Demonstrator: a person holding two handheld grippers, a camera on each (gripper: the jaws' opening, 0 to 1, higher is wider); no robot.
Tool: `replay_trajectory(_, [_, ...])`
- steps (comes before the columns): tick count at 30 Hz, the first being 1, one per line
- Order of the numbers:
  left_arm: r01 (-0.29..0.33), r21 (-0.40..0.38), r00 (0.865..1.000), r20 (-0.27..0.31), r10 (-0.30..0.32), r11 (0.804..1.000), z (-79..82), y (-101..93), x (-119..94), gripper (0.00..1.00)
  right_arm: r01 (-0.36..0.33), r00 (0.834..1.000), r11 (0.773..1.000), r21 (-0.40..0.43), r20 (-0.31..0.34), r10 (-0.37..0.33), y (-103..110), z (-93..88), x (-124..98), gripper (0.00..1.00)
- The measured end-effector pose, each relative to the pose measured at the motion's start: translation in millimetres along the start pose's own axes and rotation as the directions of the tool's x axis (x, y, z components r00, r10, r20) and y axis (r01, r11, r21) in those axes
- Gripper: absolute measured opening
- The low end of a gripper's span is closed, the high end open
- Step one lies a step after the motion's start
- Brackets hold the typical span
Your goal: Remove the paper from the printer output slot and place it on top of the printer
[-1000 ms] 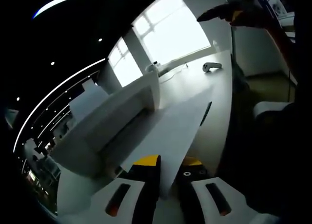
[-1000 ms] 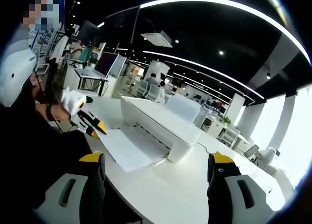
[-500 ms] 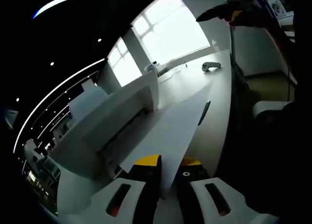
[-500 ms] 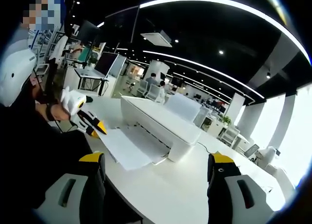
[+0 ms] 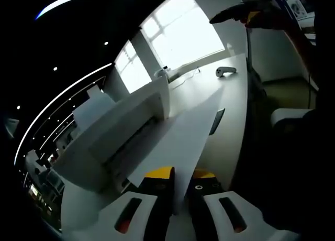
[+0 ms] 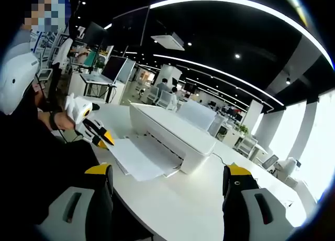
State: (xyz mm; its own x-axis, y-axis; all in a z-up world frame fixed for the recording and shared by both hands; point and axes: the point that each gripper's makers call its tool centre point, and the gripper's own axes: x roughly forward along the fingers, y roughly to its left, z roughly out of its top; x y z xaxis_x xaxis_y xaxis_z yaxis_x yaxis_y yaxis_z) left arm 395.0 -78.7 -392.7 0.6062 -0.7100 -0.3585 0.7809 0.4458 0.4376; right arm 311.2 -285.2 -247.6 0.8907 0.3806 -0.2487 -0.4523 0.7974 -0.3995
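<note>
Lifted slightly off the table [image 6: 172,209] since a second ago: paper [image 5: 180,139], pinched by left gripper [image 5: 180,191], still at the printer [image 6: 172,133] slot. Right gripper [image 6: 167,188] open, nearer than the printer.

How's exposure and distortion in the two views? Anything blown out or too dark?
Left gripper view: the windows are blown out white, the ceiling and right side nearly black, and the paper in the left gripper reads flat grey. Right gripper view: more even light, printer clear, ceiling light strips bend with fisheye curve, window glare at the far right edge.
</note>
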Motion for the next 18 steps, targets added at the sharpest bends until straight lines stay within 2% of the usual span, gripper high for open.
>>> replay_trajectory(18, [0.005,0.0,1.0,0.0,-0.005,1.0,0.3,-1.6,-0.5,0.12,-0.001,1.0,1.0,0.0,0.0,0.001,0.5,-0.1,-0.2,0.81])
